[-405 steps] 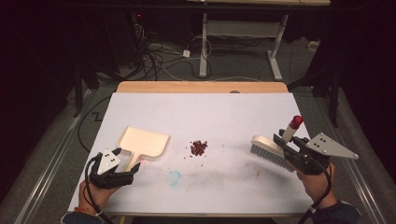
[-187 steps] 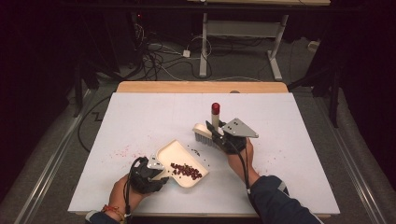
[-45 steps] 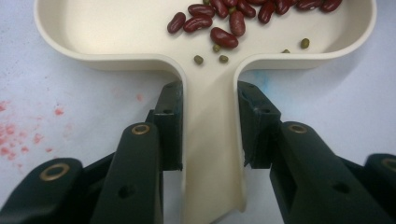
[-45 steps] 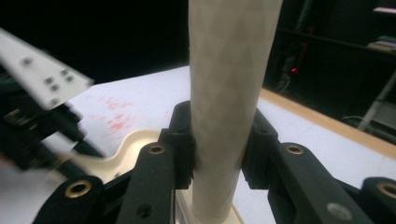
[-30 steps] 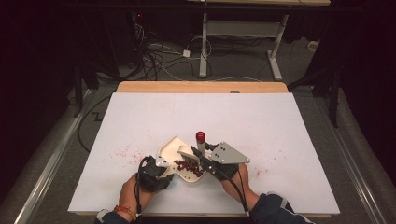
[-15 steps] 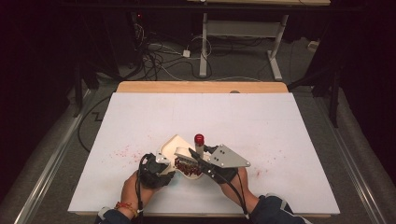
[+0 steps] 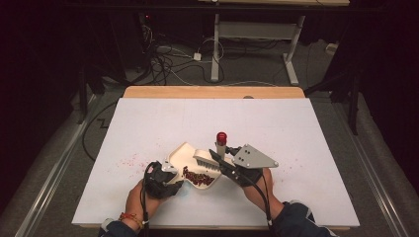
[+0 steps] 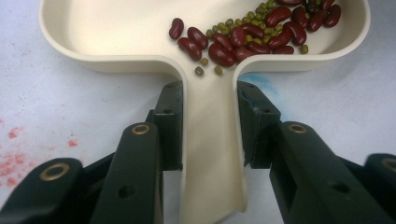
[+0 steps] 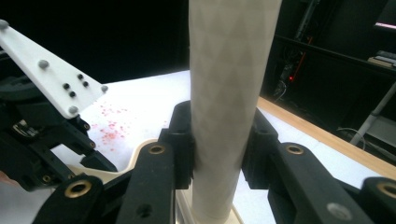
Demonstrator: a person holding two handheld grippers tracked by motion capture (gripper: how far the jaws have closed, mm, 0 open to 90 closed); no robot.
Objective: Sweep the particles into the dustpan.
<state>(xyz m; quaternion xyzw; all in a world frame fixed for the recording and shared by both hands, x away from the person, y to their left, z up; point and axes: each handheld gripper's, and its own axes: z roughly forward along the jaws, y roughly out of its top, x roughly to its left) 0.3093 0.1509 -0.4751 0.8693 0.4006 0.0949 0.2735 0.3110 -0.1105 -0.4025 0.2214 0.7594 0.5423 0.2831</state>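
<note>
Nearest to me, low in the high view, I have two grippers and two tools: one dustpan, one brush. My left gripper [image 7: 170, 177] sits at lower centre-left, its jaws clamped on the dustpan [image 8: 140, 28] by the handle; in the left gripper view the pads press both sides of that cream stem. My right gripper [image 7: 222, 165] sits just right of it, jaws closed on the brush [image 7: 207, 160] handle, which rises as a pale, diamond-textured column through the middle of the right gripper view and ends in a red cap in the high view.

The dustpan is cream plastic, shallow, with a rounded rim, lying flat on the white desk [image 7: 296, 128] at lower centre. I count one heap of beans [image 8: 261, 32] inside it, upper right in the left gripper view: roughly twenty dark red kidney-shaped ones mixed with small green ones. The bristles hang over the pan.

Farther left, faint red specks [image 7: 129, 160] stain the sheet.
</note>
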